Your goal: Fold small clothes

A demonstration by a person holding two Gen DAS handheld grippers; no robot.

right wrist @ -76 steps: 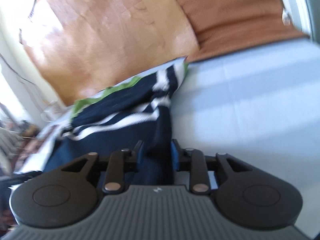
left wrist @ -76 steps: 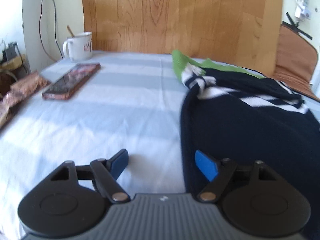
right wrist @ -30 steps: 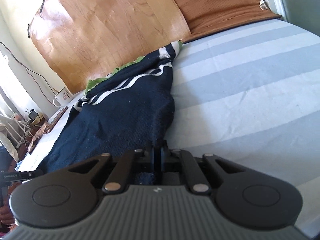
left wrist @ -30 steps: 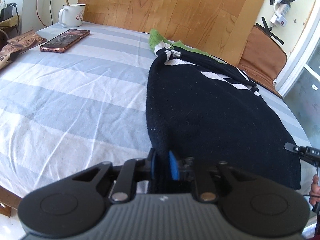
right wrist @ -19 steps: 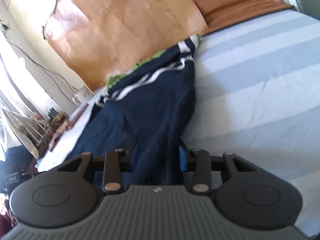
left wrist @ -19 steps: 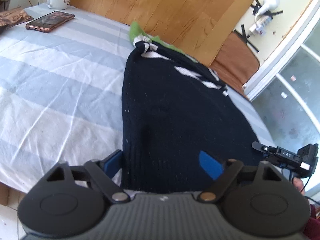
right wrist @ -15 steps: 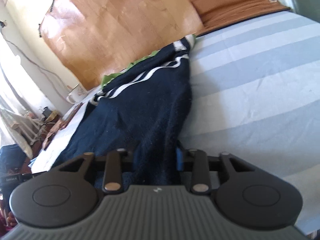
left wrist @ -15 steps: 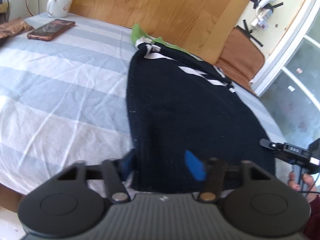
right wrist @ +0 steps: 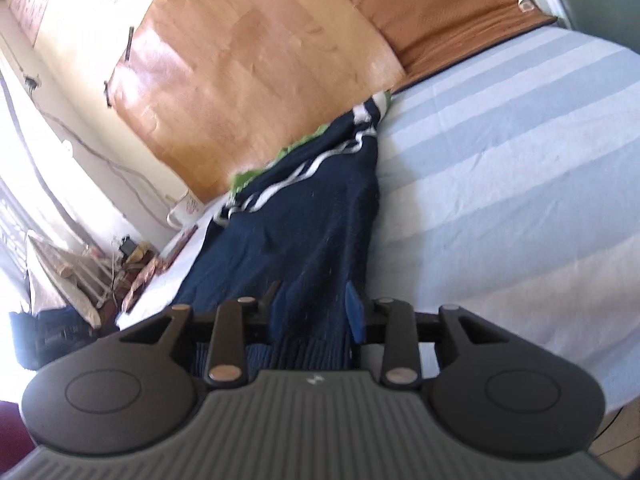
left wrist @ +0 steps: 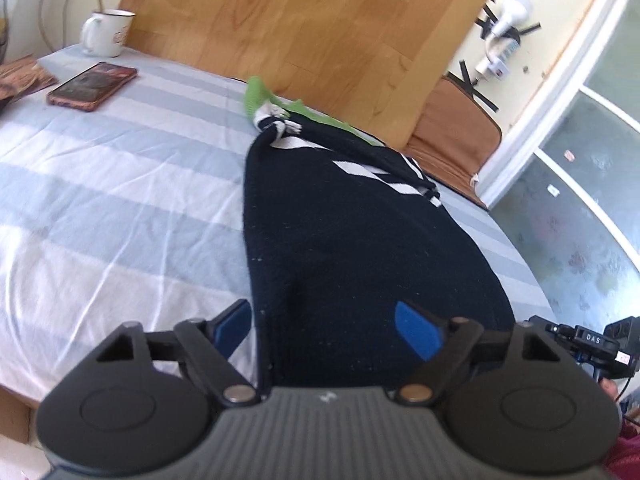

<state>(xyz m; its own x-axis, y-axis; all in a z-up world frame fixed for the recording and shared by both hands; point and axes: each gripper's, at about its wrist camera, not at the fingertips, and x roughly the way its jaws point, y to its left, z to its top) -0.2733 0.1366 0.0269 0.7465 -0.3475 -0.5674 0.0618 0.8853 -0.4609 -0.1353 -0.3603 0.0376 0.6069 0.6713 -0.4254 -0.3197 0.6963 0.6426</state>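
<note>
The left gripper was spread wide over the near hem of the navy sweater, gripping nothing. The right gripper was partly spread, the hem lying loose between its fingers. The sweater lay lengthwise at frame centre on the striped bedsheet. For a clean fold, both grippers should pinch the hem corners squarely and lift evenly.

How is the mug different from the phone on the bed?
The mug is white and stands upright with something sticking out of it; the phone is dark with a reddish case and lies flat. The mug is farther back, near the wooden board; the phone is closer. Both rest on the striped sheet.
</note>
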